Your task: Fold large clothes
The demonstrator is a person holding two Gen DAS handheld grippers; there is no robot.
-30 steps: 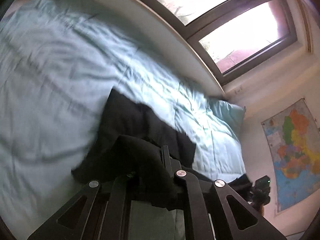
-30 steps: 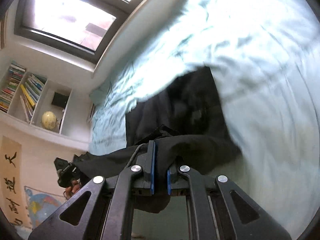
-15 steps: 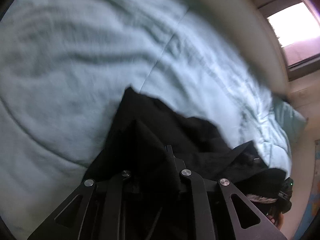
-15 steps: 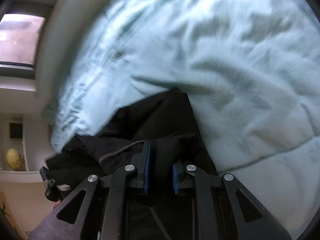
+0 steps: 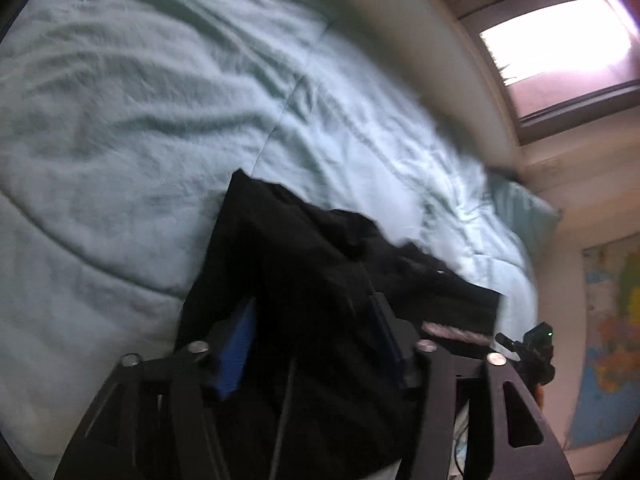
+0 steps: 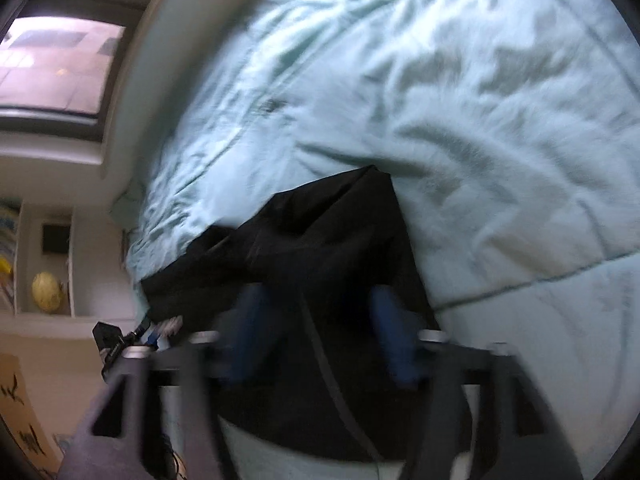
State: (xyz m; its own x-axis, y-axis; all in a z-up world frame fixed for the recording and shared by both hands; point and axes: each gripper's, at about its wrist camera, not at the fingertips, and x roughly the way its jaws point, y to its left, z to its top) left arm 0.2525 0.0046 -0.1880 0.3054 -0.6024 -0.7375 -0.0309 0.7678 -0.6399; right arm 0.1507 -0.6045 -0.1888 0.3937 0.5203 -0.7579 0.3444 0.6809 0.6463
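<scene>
Both my grippers were clamped on the black fabric garment [image 5: 304,264] a second ago; now the left gripper [image 5: 312,316] and right gripper [image 6: 320,312] stand spread, blue pads apart, cloth lying loose between them. The garment lies heaped on the pale green quilted bedspread [image 5: 120,120]. I judge this fold laid down; next I regrip.

Wrinkled pale-green quilted bed cover [image 5: 132,128] lies bare across the upper left; crumpled black garment [image 5: 304,280] blocks the lower centre.
</scene>
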